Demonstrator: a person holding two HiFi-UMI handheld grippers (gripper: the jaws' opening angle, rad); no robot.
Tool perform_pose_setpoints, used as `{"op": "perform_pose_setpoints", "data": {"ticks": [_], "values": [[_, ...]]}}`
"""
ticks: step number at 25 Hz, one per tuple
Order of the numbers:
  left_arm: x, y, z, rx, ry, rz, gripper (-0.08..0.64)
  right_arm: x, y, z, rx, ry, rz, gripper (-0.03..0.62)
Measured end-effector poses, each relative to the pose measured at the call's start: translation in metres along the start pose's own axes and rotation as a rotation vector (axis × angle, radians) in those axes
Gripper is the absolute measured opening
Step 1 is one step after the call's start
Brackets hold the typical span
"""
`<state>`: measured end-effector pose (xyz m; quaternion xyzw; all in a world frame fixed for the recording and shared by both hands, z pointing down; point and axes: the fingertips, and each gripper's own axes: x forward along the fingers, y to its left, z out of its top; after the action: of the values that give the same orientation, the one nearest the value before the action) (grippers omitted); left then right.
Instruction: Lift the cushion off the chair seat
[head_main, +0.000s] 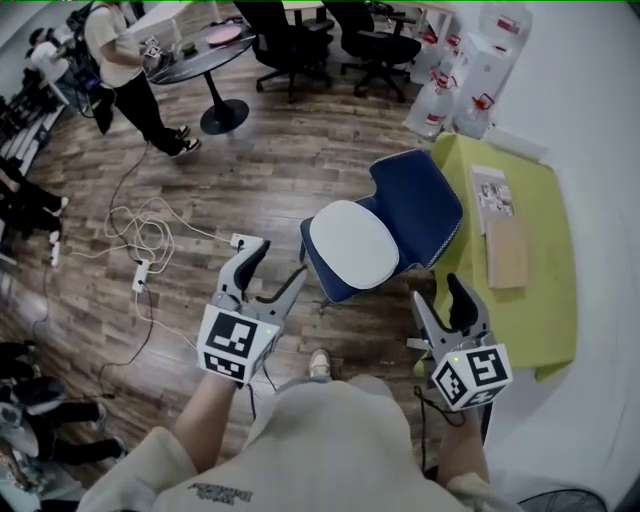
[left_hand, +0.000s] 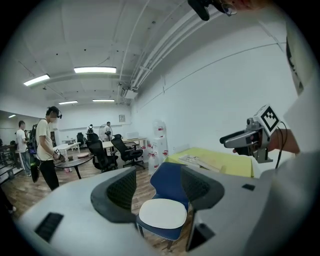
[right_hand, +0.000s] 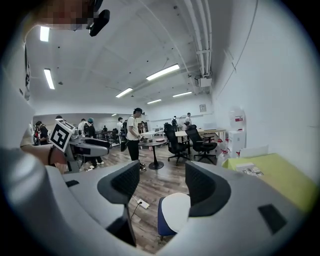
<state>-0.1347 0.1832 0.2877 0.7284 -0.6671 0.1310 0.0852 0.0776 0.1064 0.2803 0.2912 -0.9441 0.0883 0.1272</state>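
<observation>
While both grippers hang short of the seat, the white cushion (head_main: 353, 243) lies flat on the blue chair (head_main: 420, 205), covering most of the seat, untouched. Left gripper (head_main: 279, 262): jaws wide apart, nothing between the pads; cushion and chair show beyond the gap. Right gripper (head_main: 437, 296): jaws likewise parted and empty, held near the corner of the yellow-green table (head_main: 548, 300), with the chair off to its left. Table carries a printed sheet (head_main: 491, 192) and a brown board (head_main: 506, 252), one beside the other. Wood-plank floor (head_main: 270, 170) bears a white power strip (head_main: 141, 274) with looped cable. Far side: a standing person (head_main: 125, 60) at a round dark table (head_main: 200, 55), black office chairs (head_main: 290, 35), water bottles (head_main: 440, 100) against the wall
</observation>
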Motion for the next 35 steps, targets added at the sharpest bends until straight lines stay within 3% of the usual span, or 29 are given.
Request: {"op": "perform_pose_setpoints", "data": {"ticks": [12, 23, 27, 35], "values": [[0.082, 0.030, -0.046, -0.005, 0.138, -0.019, 0.272, 0.076, -0.050, -0.058, 0.105, 0.143, -0.021, 0.284], [0.198, 0.055, -0.072, -0.034, 0.271, -0.030, 0.276, 0.162, -0.139, -0.110, 0.215, 0.277, -0.047, 0.290], [0.247, 0.066, -0.078, 0.005, 0.315, -0.016, 0.276, 0.196, -0.167, -0.125, 0.250, 0.313, -0.038, 0.290], [0.322, 0.079, -0.110, -0.061, 0.411, -0.055, 0.276, 0.254, -0.204, -0.173, 0.348, 0.389, -0.032, 0.293]]}}
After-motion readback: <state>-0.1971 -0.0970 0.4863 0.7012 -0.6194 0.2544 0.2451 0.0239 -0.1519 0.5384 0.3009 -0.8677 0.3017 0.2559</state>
